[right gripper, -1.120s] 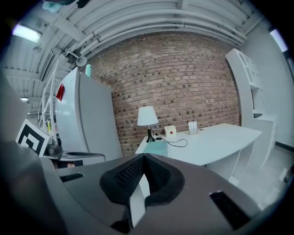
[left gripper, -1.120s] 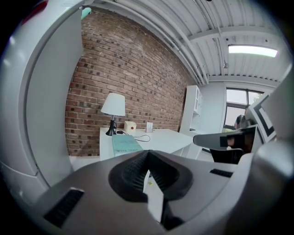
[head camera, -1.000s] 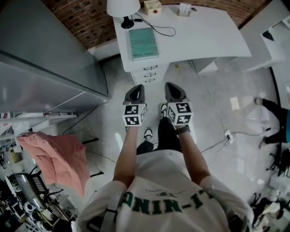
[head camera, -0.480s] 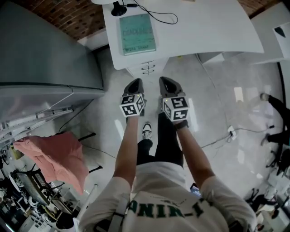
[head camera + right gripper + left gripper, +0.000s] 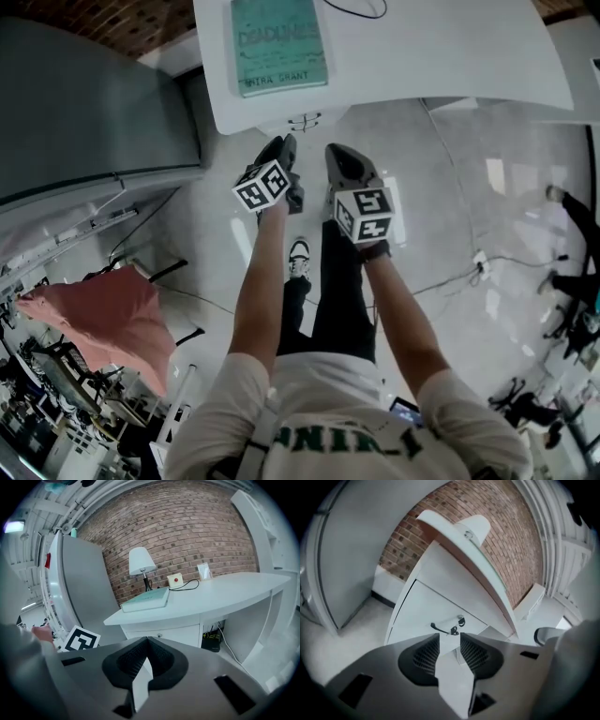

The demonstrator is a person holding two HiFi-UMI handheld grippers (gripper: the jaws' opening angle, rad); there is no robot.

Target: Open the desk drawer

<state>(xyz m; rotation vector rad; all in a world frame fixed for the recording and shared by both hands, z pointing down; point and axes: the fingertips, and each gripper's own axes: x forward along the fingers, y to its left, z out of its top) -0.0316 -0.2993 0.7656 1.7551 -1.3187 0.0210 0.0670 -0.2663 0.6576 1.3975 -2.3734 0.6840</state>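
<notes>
The white desk (image 5: 441, 56) has a drawer unit under its left end, whose dark handles (image 5: 305, 121) show just below the desktop edge. In the left gripper view the top drawer front (image 5: 440, 604) carries a dark bar handle (image 5: 443, 629) and a round lock (image 5: 461, 619). My left gripper (image 5: 450, 636) (image 5: 284, 142) points at that handle from a short way off. Its jaws are opening and nothing is between them. My right gripper (image 5: 146, 641) (image 5: 334, 152) hangs beside it, shut and empty, facing the desk front (image 5: 164, 633).
A teal book (image 5: 278, 42) lies on the desk, with a white lamp (image 5: 141, 562) and a red-button box (image 5: 175, 580) behind it. A tall grey cabinet (image 5: 84, 103) stands left of the drawers. A pink cloth (image 5: 103, 319) hangs at lower left. Cables (image 5: 469, 267) cross the floor.
Both grippers have come lower and closer to the desk's drawer unit. The left gripper's marker cube has rolled. The desk now fills more of the head view.
</notes>
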